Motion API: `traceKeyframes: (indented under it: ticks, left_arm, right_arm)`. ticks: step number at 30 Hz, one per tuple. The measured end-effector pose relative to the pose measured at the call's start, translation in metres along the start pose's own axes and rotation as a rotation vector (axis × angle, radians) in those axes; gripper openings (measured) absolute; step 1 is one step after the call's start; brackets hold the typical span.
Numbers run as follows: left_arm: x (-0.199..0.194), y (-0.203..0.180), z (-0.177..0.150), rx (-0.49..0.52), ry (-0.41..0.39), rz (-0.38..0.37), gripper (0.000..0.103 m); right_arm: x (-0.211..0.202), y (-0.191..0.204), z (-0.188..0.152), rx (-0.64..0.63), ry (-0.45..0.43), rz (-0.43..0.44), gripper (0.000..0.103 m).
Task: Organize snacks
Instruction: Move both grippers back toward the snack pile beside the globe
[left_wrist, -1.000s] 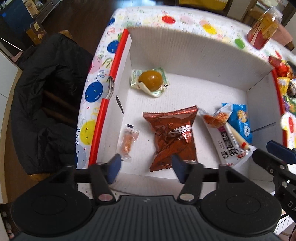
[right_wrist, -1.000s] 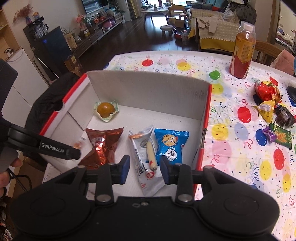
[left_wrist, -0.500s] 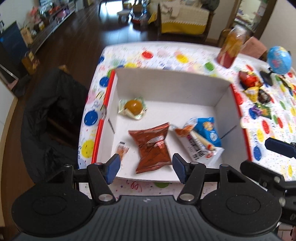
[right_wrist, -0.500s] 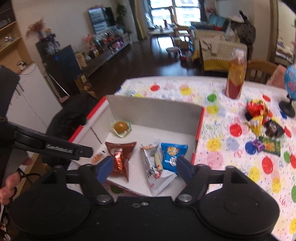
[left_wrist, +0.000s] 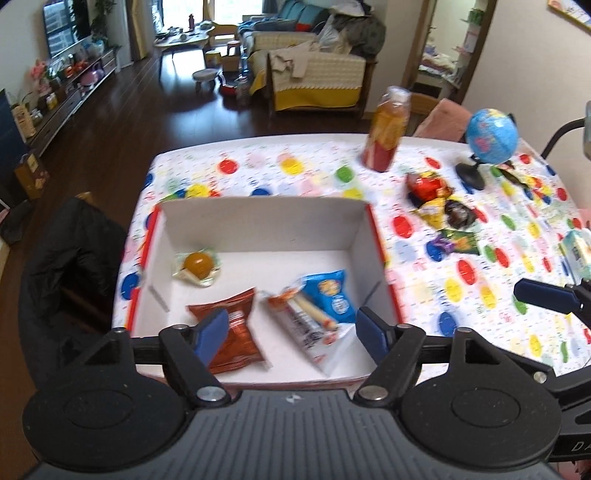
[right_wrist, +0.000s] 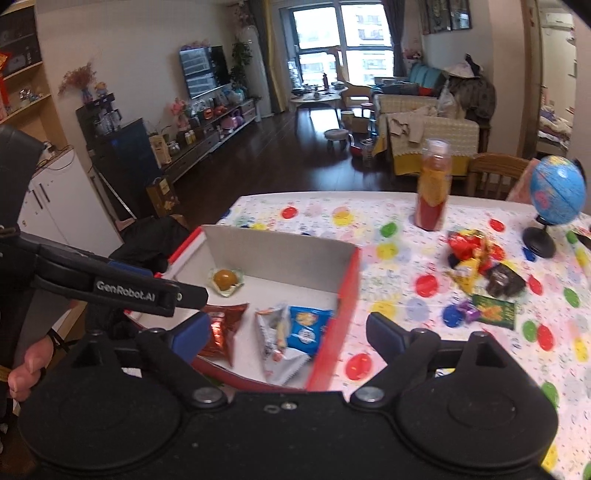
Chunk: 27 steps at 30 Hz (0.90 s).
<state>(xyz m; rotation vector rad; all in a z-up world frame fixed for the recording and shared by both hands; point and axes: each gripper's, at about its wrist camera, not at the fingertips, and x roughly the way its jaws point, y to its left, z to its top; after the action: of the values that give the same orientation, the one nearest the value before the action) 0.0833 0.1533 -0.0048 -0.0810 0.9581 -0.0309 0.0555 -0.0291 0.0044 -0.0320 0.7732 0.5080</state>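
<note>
Snacks are laid flat inside the white box (left_wrist: 258, 229) at the table's left edge: Oreo packet (left_wrist: 229, 332), sausage stick (left_wrist: 306, 325). More wrapped snacks (right_wrist: 480, 269) remain near the far right corner, so both tongs, left gripper (left_wrist: 291, 328) and right gripper (right_wrist: 284, 332), are held empty, jaws just widened.

Matt white cardboard box (left_wrist: 258, 225), glossy foil snack packets (left_wrist: 231, 332), smooth printed tablecloth (left_wrist: 480, 295), glossy dark wooden floor (left_wrist: 147, 122)

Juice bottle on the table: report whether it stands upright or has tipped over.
Upright. The juice bottle stands on its base on the tablecloth, cap uppermost, beyond the box.
</note>
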Motion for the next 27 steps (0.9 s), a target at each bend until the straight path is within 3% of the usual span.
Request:
traceKeyframes:
  ticks: [9,11,13,20,27]
  left_arm:
    - [0.016,-0.055,0.011,0.003,-0.005,-0.063,0.087]
    - [0.024,-0.068,0.015,0.003,0.005,-0.077,0.091]
    - [0.032,-0.082,0.018,0.0,0.011,-0.094,0.102]
    - [0.061,-0.129,0.037,-0.032,0.027,-0.119,0.102]
    - [0.099,-0.168,0.068,-0.055,0.074,-0.08,0.102]
  right_arm:
    - [-0.017,-0.06,-0.013,0.063,-0.011,-0.053,0.098]
    - [-0.019,-0.075,-0.016,0.063,-0.018,-0.071,0.099]
    - [-0.019,-0.091,-0.02,0.057,-0.019,-0.093,0.099]
    - [-0.015,-0.149,-0.023,0.029,0.019,-0.135,0.099]
    - [-0.003,-0.202,-0.019,-0.031,0.061,-0.114,0.099]
